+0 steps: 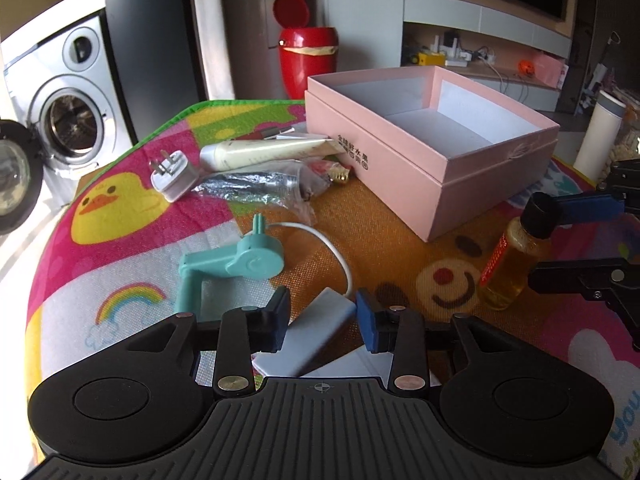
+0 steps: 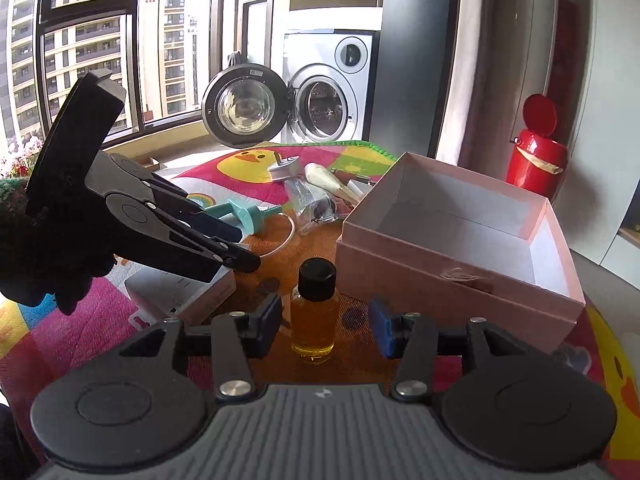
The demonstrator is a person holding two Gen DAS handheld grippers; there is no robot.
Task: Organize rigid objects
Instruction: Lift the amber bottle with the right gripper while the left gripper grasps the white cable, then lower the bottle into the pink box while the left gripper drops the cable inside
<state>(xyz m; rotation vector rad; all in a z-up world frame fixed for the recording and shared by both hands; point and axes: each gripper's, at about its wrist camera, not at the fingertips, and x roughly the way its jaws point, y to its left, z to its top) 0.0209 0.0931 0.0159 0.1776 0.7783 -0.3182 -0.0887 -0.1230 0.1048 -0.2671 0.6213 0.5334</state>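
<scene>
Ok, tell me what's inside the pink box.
The pink box shows only bare white floor and walls; nothing lies in it. Its near wall hides the floor strip just behind it.

Our two handheld grippers: black bodies, blue-padded fingers.

On our left gripper [image 1: 323,318] we see a ribbed dark housing with a small crosshair mark, two round black discs at its sides, black linkage arms with silver rivets, and blue pads on the fingers [image 1: 366,320]. Our right gripper [image 2: 324,326] has the same build, its ribbed housing looking greyer. A black glove [image 2: 48,256] covers our left hand.
</scene>
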